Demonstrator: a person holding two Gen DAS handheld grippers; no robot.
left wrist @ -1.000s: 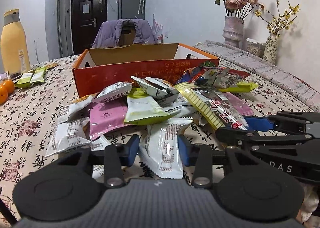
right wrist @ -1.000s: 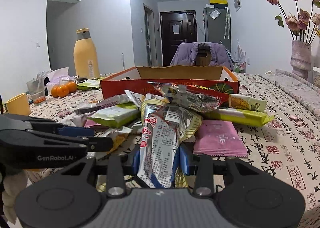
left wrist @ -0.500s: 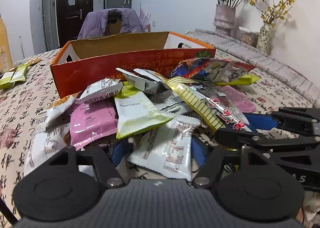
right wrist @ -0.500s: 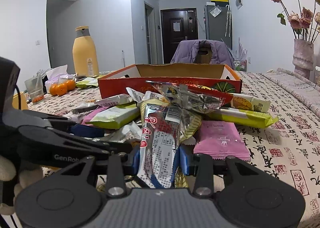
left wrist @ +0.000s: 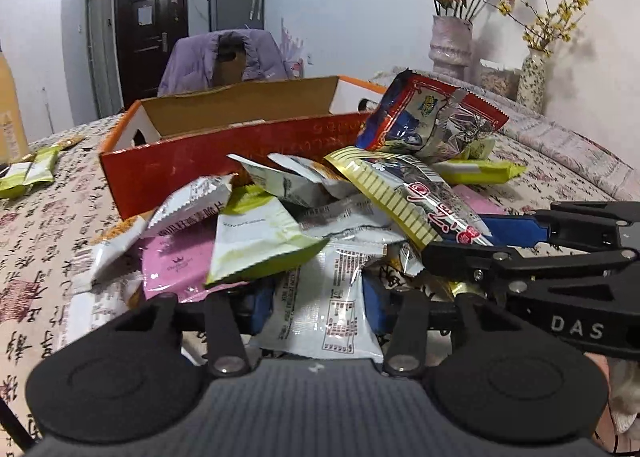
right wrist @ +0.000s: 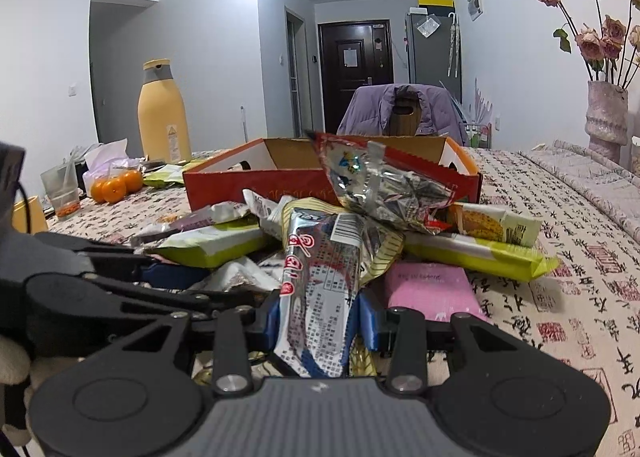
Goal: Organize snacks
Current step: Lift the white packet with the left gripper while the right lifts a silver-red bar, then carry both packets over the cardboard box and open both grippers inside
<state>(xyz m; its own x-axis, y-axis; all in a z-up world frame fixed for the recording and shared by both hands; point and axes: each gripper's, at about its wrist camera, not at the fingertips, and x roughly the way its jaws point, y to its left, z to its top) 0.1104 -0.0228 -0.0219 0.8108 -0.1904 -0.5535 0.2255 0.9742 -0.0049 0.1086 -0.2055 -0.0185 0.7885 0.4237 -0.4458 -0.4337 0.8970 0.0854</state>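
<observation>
A heap of snack packets (left wrist: 280, 217) lies on the patterned tablecloth in front of an open orange cardboard box (left wrist: 224, 153). My left gripper (left wrist: 316, 303) has its jaws closing, and a white snack packet (left wrist: 324, 309) sits between its blue pads, which press on its sides. My right gripper (right wrist: 320, 317) is shut on a long silver-and-red packet (right wrist: 320, 281) that sticks up out of the heap. The right gripper (left wrist: 472, 241) also shows at the right of the left wrist view, and the left gripper (right wrist: 208, 285) shows at the left of the right wrist view.
A tall yellow bottle (right wrist: 164, 113), oranges (right wrist: 116, 185) and a plastic cup (right wrist: 60, 189) stand at the far left. Vases with flowers (left wrist: 452, 37) stand at the right edge. A chair with a purple jacket (right wrist: 404, 109) stands behind the box. Green packets (left wrist: 28, 173) lie apart at the left.
My left gripper opened wide over the white packet, pushed closer into the heap and closed on the packet again. The right gripper kept still with its packet.
</observation>
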